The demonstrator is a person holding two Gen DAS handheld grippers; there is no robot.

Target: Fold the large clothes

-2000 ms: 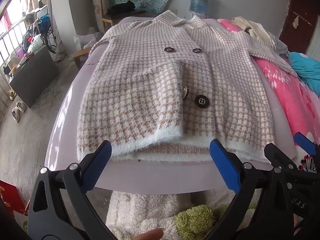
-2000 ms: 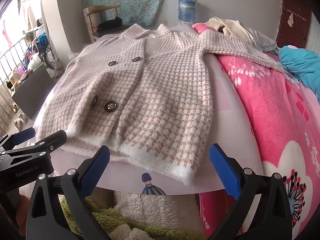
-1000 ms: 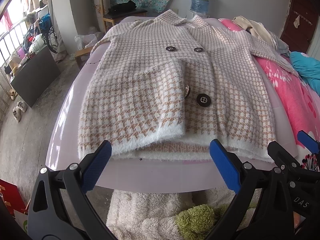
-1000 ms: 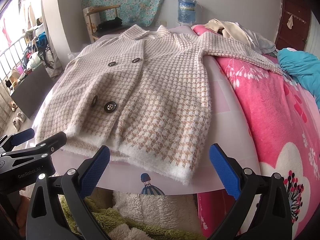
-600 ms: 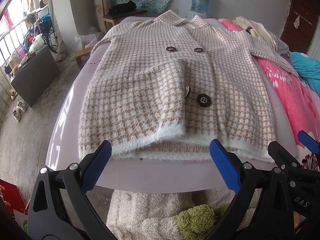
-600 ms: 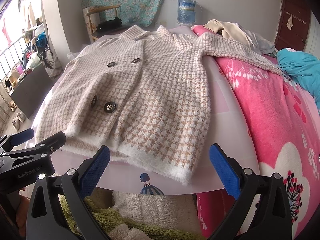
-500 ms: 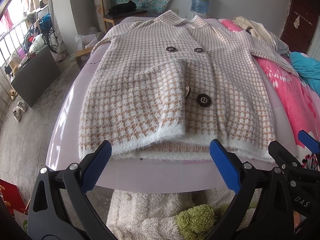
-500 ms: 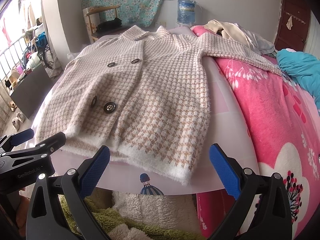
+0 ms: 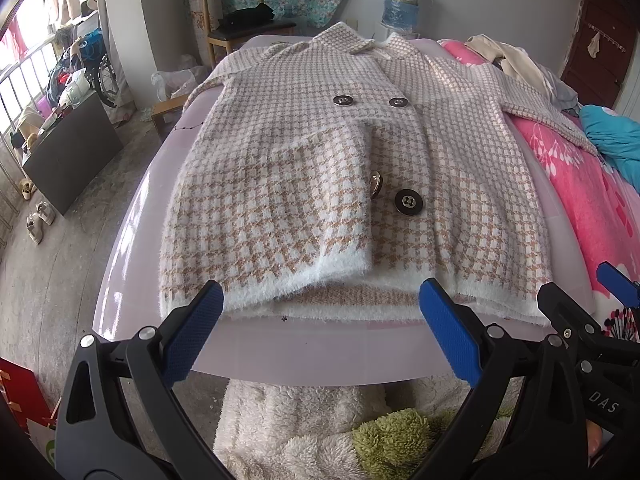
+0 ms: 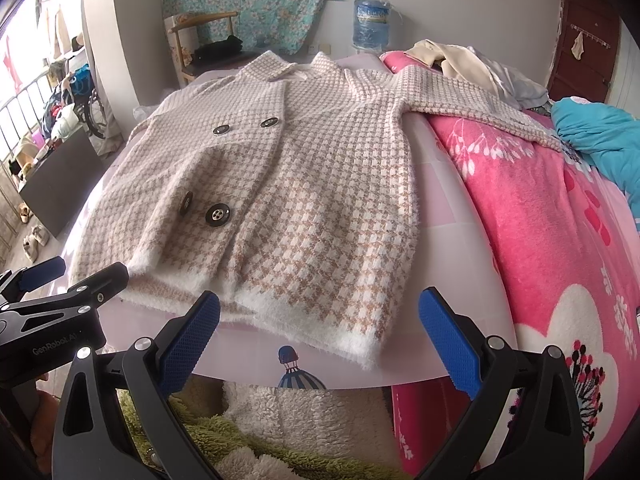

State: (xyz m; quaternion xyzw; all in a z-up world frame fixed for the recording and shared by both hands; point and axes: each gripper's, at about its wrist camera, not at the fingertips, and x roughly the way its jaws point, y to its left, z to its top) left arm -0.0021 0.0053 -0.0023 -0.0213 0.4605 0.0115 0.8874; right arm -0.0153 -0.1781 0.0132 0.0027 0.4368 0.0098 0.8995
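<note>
A beige and white houndstooth coat point(image 9: 304, 168) point(image 10: 320, 184) with dark buttons lies flat, front up, on a pale pink table point(image 9: 320, 348) point(image 10: 248, 344). Its left sleeve is folded across the front. The right sleeve point(image 10: 472, 108) stretches out over a pink blanket. My left gripper point(image 9: 320, 332) hovers open just short of the coat's white hem, holding nothing. My right gripper point(image 10: 318, 334) is open too, near the hem's right corner, empty. Each gripper shows at the edge of the other's view.
A pink floral blanket point(image 10: 560, 240) covers the bed to the right, with a turquoise cloth point(image 10: 600, 136) and pale garments point(image 10: 472, 64) on it. Fluffy white and green fabric point(image 9: 340, 432) hangs below the table's front edge. A wooden chair point(image 9: 236, 28) and water jug point(image 9: 402, 4) stand behind.
Almost nothing has changed. Both grippers stay open in front of the hem, with only a slight drift of the views.
</note>
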